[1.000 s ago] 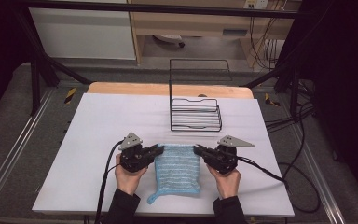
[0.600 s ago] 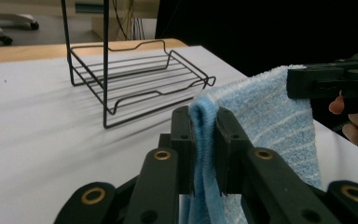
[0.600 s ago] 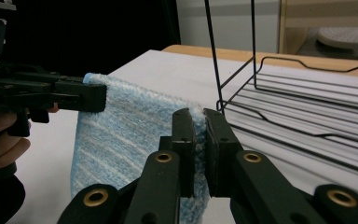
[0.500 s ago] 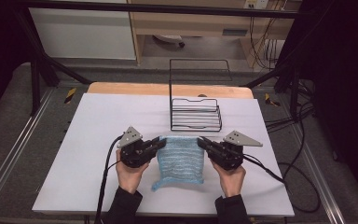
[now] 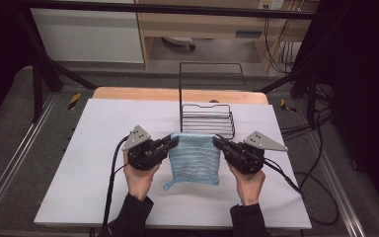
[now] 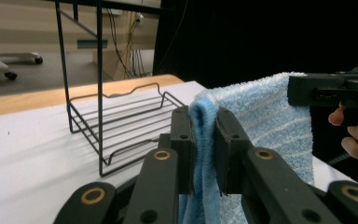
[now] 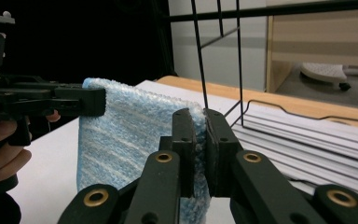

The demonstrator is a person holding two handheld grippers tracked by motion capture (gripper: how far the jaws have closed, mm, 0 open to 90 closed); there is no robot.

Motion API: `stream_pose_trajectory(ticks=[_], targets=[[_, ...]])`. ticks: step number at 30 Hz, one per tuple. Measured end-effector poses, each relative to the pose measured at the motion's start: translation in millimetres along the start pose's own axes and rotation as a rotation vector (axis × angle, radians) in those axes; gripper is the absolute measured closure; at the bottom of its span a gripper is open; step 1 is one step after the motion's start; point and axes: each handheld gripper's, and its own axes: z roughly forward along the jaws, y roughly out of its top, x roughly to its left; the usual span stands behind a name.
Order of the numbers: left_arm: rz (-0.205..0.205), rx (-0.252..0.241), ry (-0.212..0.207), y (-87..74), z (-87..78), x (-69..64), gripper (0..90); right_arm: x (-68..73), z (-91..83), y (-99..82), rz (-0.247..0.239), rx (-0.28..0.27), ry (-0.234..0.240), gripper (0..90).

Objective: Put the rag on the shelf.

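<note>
Pinching the top corners of the blue towel [image 5: 195, 158], the left gripper [image 5: 170, 143] and right gripper [image 5: 219, 143] hold it hanging flat above the table [image 5: 89, 148], probably so it can go over the wire rack [image 5: 207, 118] just behind.

no readable text, no labels, no brand marks, no numbers, no signs on any surface in these views
</note>
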Motion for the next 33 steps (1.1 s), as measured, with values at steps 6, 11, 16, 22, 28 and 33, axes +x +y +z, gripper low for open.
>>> stream_pose_trajectory(ticks=[6, 11, 16, 22, 28, 33], targets=[[0.01, -0.043, -0.005, 13.0, -0.1, -2.4, 79.0, 2.0, -4.1, 13.1, -0.016, -0.038, -0.011, 84.3], [0.014, -0.072, -0.007, 21.7, 0.4, -3.6, 79.0, 4.1, -6.8, 23.4, -0.031, -0.069, -0.022, 84.2], [0.01, -0.104, -0.012, 31.9, 0.8, -4.1, 79.0, 5.5, -8.0, 32.1, -0.045, -0.096, -0.032, 84.3], [0.028, -0.144, -0.016, 45.7, 1.8, -6.3, 78.9, 6.5, -10.6, 45.2, -0.06, -0.13, -0.045, 84.3], [0.034, -0.166, -0.026, 56.5, 5.0, -7.6, 78.9, 6.4, -13.7, 57.8, -0.076, -0.157, -0.058, 84.3], [0.036, -0.179, -0.032, 66.0, 8.4, -8.2, 78.9, 5.1, -15.1, 66.6, -0.081, -0.179, -0.066, 84.3]])
